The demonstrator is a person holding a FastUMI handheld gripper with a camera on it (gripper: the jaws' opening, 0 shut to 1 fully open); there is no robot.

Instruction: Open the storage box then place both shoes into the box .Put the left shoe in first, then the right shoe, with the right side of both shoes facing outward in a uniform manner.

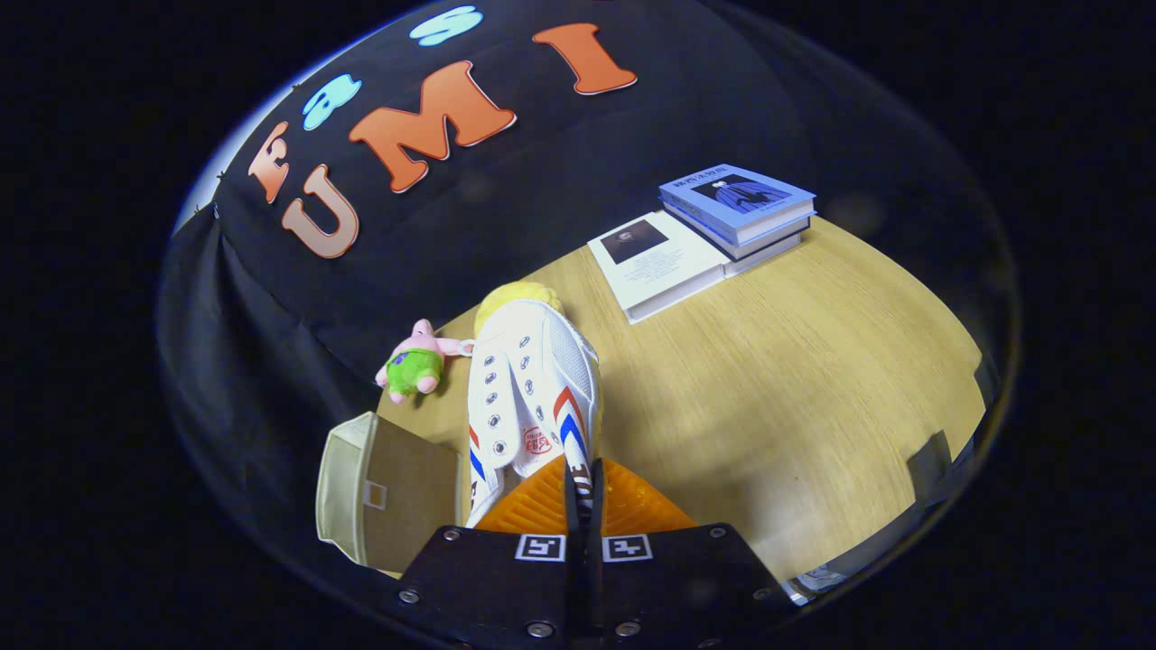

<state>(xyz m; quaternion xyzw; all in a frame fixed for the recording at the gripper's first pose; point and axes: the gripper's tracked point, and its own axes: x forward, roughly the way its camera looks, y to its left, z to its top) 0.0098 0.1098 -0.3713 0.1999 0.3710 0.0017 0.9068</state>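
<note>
A white sneaker (533, 397) with red and blue side stripes hangs lifted above the wooden table (768, 388), toe pointing away from me. My gripper (583, 483) is shut on the sneaker's heel collar, its fingers pressed close together on the fabric edge. The beige storage box (388, 492) stands to the left of the fingers, its brown inner panel facing me. I cannot tell which shoe of the pair this one is.
A pink and green plush toy (414, 361) lies beyond the box near the cloth wall. A yellow object (517, 296) peeks out behind the sneaker's toe. Books (704, 230) are stacked at the table's far side.
</note>
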